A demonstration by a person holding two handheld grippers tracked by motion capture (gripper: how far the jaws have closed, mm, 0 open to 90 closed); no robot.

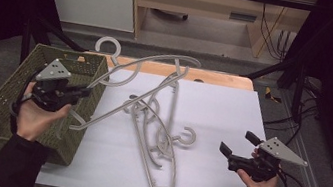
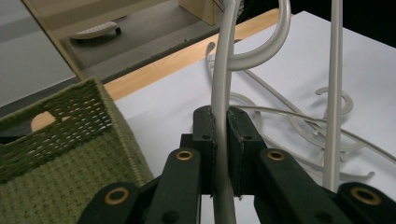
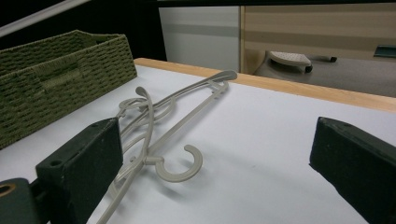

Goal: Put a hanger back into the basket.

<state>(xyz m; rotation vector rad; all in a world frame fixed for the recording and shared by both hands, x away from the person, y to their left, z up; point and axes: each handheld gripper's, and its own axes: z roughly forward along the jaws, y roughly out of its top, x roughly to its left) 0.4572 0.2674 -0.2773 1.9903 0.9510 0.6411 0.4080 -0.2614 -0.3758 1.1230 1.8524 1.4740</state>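
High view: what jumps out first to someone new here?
The left gripper, at the green woven basket on the table's left, is shut on a pale grey hanger and holds it tilted up off the white table, its hook above the basket's far corner. A tangle of hangers lies at the table's middle. The right gripper is at the right, jaws open and empty.

A: How's the light?

B: Even and from above. The white tabletop (image 1: 211,116) is bright without glare, while the surroundings at both sides of the high view fall to near black.

A: Shadows?

B: Soft, faint ones under the hangers (image 3: 161,135).

A: Sharpness?

B: The high view is slightly grainy. In the gripper views the near black jaws look soft and the far background is mildly blurred.
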